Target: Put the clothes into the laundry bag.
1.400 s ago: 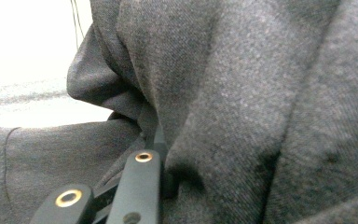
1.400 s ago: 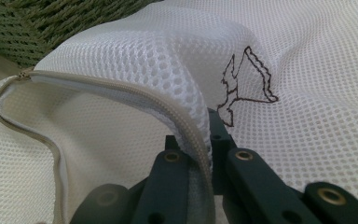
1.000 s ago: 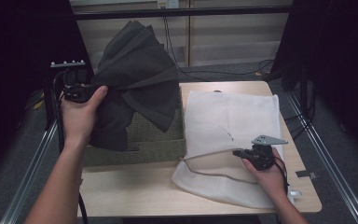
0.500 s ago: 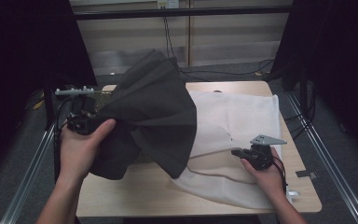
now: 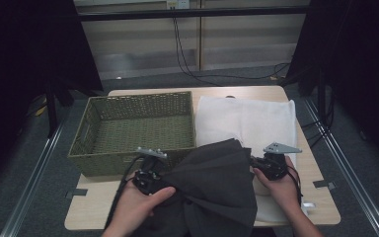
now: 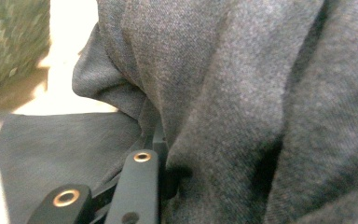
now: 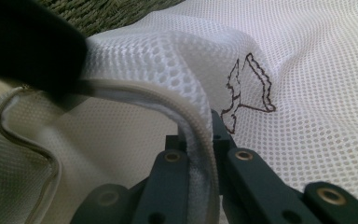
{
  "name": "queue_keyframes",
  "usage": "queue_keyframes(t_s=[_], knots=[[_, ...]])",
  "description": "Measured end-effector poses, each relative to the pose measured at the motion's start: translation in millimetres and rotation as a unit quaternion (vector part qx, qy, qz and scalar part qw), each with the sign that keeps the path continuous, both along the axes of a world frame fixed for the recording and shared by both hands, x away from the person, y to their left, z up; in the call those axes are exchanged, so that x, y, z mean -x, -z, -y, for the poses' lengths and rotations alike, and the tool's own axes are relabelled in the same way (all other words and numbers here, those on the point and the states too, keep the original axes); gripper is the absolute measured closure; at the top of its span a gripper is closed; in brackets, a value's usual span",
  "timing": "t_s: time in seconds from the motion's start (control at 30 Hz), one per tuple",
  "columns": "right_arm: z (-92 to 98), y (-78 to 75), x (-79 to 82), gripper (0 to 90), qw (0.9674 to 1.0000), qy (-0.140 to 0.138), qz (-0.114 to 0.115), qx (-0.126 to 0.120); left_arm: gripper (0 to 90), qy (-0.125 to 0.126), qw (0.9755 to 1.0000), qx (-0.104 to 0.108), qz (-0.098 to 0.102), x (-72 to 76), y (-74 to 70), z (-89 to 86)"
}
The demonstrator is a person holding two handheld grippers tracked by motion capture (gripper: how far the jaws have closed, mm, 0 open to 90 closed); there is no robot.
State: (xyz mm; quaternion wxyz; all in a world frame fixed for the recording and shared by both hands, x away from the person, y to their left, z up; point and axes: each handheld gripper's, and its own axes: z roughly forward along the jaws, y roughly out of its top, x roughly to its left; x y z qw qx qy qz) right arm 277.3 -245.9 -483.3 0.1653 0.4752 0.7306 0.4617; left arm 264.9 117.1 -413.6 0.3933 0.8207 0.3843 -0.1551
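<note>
At table front, beside basket: right gripper pinched shut on mesh bag rim, likely lifting its mouth open; left gripper clamped on grey garment, draped at bag's opening, apparently for stuffing inside

My rig: two black grippers, left and right, each under a grey three-cornered plate, black cables trailing; brass-ringed screws on black jaws; forearms bare.
</note>
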Motion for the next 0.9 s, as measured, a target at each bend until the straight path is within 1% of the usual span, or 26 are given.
queue_keyframes(t_s=[0.03,0.07,0.1,0.13,0.17,0.2,0.23,0.3,0.37,0.4,0.43,0.47,0.5,0.53,0.57,0.6,0.63,0.67,0.7,0.73,0.77,0.83,0.9], knots=[[0.4,-0.2,0.4,89.2,1.0,0.002,-0.001,0.0,68.3,-0.017,0.9998,-0.012,0.0,-3.6,15.7,4.5],[0.8,0.0,0.5,89.2,1.0,0.002,-0.001,-0.001,67.1,-0.026,0.9993,-0.025,-0.003,-7.3,31.2,8.8],[1.0,0.5,0.5,89.2,1.0,0.002,-0.002,-0.001,65.8,-0.028,0.9992,-0.026,-0.013,-9.9,45.5,12.1],[0.5,1.2,0.3,89.2,1.0,0.002,-0.003,0.002,63.5,-0.027,0.9993,-0.007,-0.023,-11.6,56.1,13.7],[0.3,2.1,0.2,89.1,1.0,0.002,-0.004,0.005,58.2,-0.02,0.9993,0.008,-0.029,-13.2,60.5,13.0],[-0.1,2.7,0.2,89.0,1.0,0.002,-0.004,0.007,53.8,-0.018,0.9995,0.017,-0.021,-12.7,58.6,12.3],[-0.1,2.9,0.1,88.8,1.0,0.0,-0.004,0.008,48.3,-0.004,0.9998,0.021,0.004,-12.3,53.2,9.6],[0.0,2.4,0.3,86.6,1.0,-0.003,-0.002,0.006,36.3,0.0,0.999,0.025,0.038,-9.1,38.0,7.8],[0.0,1.8,0.4,85.3,1.0,-0.005,-0.002,0.004,25.2,0.01,0.9966,0.036,0.073,-7.1,20.7,6.1],[-0.5,1.6,0.5,85.0,1.0,-0.007,-0.002,0.004,23.5,0.014,0.995,0.042,0.09,-5.9,11.6,5.5],[-1.3,1.4,0.7,85.0,0.9999,-0.01,-0.001,0.006,21.4,0.016,0.993,0.058,0.102,-5.6,2.5,5.0],[-2.4,1.1,1.1,85.0,0.9999,-0.012,-0.003,0.007,19.9,0.015,0.9906,0.082,0.108,-6.2,-6.4,4.9],[-3.2,1.0,1.2,85.1,0.9999,-0.015,-0.002,0.009,19.6,0.01,0.9876,0.108,0.114,-7.0,-15.4,5.1],[-4.4,0.7,1.8,85.5,0.9998,-0.014,-0.004,0.009,19.7,0.009,0.9834,0.127,0.129,-8.7,-23.6,6.1],[-4.9,0.7,1.6,86.0,0.9998,-0.016,-0.004,0.009,20.1,0.004,0.9807,0.138,0.138,-10.0,-30.5,10.2],[-5.2,0.7,1.4,86.5,0.9998,-0.016,-0.005,0.009,20.2,0.007,0.9798,0.139,0.144,-11.8,-35.3,16.6],[-5.8,0.8,1.3,86.9,0.9998,-0.014,-0.008,0.009,20.1,0.014,0.9796,0.132,0.151,-13.5,-37.5,25.7],[-6.2,0.9,1.2,87.2,0.9998,-0.014,-0.009,0.009,19.9,0.027,0.9784,0.122,0.165,-15.3,-36.5,36.5],[-6.4,1.1,0.9,87.5,0.9998,-0.015,-0.01,0.01,18.4,0.035,0.978,0.104,0.177,-17.2,-32.5,48.3],[-6.4,1.6,0.5,87.7,0.9998,-0.017,-0.009,0.011,17.5,0.042,0.9802,0.082,0.175,-19.8,-26.1,59.8],[-6.5,1.7,0.5,87.9,0.9998,-0.017,-0.009,0.012,16.8,0.047,0.9822,0.066,0.17,-22.2,-17.6,70.6],[-6.9,1.4,0.9,88.1,0.9998,-0.015,-0.011,0.011,12.3,0.054,0.9863,0.025,0.154,-25.5,1.8,89.7],[-7.0,1.5,1.3,88.2,0.9997,-0.017,-0.013,0.01,8.3,0.063,0.9889,-0.011,0.134,-27.5,20.8,103.7]])
